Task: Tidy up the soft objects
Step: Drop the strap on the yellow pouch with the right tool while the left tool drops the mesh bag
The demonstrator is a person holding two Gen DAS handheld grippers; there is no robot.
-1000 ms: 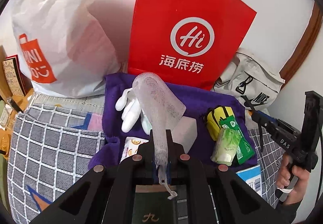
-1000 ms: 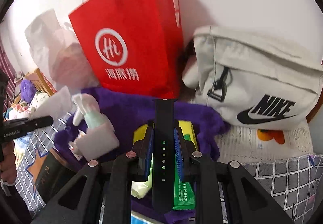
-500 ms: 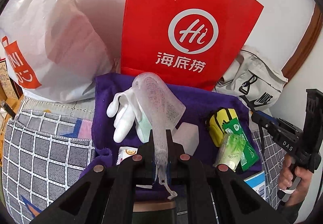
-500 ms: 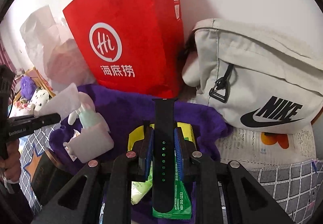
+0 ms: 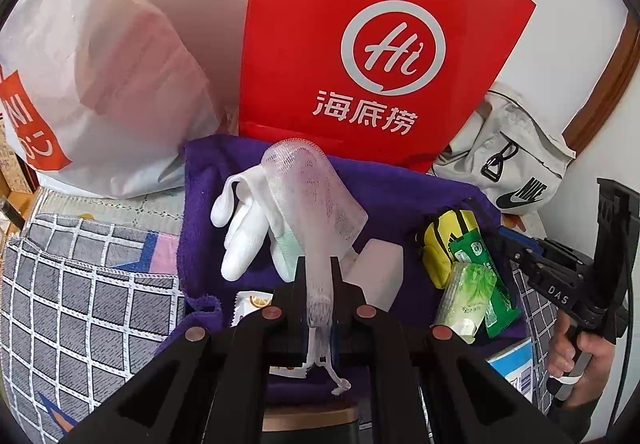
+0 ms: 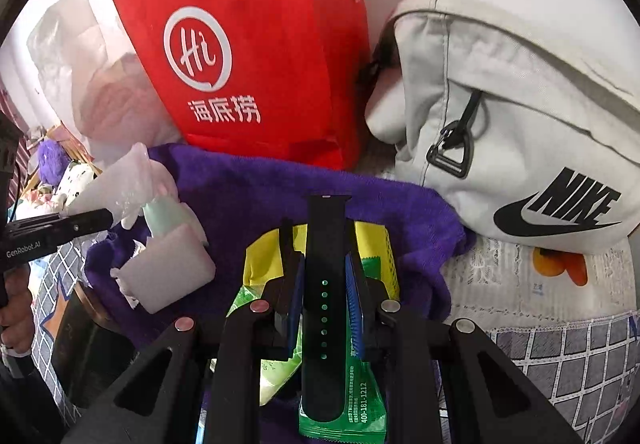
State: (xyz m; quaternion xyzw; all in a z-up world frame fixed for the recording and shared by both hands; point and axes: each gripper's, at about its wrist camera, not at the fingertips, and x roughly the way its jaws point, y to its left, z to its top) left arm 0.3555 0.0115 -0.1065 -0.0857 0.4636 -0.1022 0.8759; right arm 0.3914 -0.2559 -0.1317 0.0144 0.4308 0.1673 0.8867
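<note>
My left gripper (image 5: 318, 276) is shut on a white mesh net pouch (image 5: 312, 200), held above a purple towel (image 5: 384, 196). On the towel lie a white glove (image 5: 240, 232), a pale sponge block (image 5: 378, 272), a yellow pouch (image 5: 440, 244) and green wipe packets (image 5: 472, 292). My right gripper (image 6: 326, 264) is shut on a black watch strap (image 6: 325, 308), held over the yellow pouch (image 6: 376, 244) and a green packet (image 6: 360, 404). The right gripper also shows at the right edge of the left wrist view (image 5: 532, 268).
A red paper bag (image 5: 372, 56) stands behind the towel, a white plastic bag (image 5: 100, 76) to its left, and a grey Nike bag (image 6: 516, 116) to its right. A grey checked cover (image 5: 80, 316) lies at the left. A white-and-blue box (image 5: 516, 368) lies at the lower right.
Both grippers have moved forward towards the bags, which now look larger. Each keeps hold of its item.
</note>
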